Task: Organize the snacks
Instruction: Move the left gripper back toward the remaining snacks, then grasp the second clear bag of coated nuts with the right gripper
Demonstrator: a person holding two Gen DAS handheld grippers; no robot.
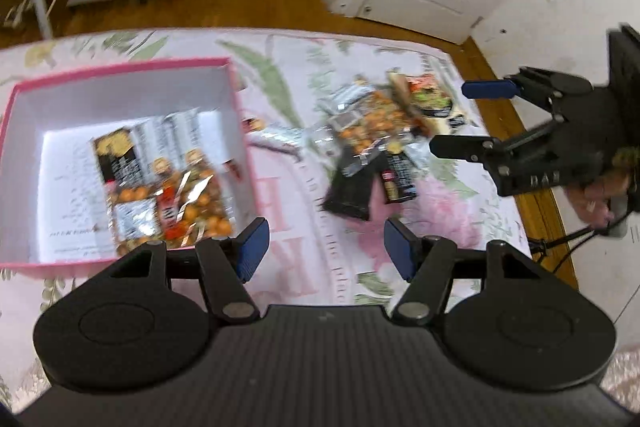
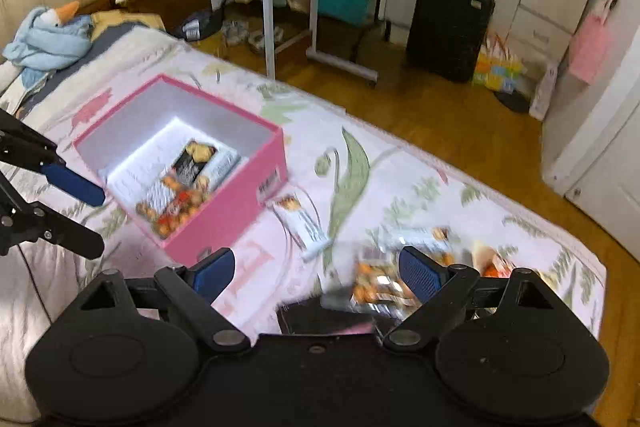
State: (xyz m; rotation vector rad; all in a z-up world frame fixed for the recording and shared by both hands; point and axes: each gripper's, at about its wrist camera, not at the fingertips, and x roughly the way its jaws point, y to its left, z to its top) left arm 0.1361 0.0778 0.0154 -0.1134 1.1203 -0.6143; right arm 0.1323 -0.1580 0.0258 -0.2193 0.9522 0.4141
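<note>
Both grippers empty, above the bed: left gripper [image 1: 326, 245] jaws part-open, nothing between them; right gripper [image 2: 316, 273] jaws wide apart, nothing held. Under the right gripper, a loose pile of snack packets [image 1: 376, 143] lies on the floral bedspread [image 1: 288, 87], right of the box. One white packet [image 2: 304, 223] lies alone just beside the pink box [image 2: 224, 223]. Box sits left, open, with a few packets [image 1: 160, 187] already inside. Judged partly done: several in, most of the pile plus the stray packet left to move. Frames blurred, exact count unclear.
</note>
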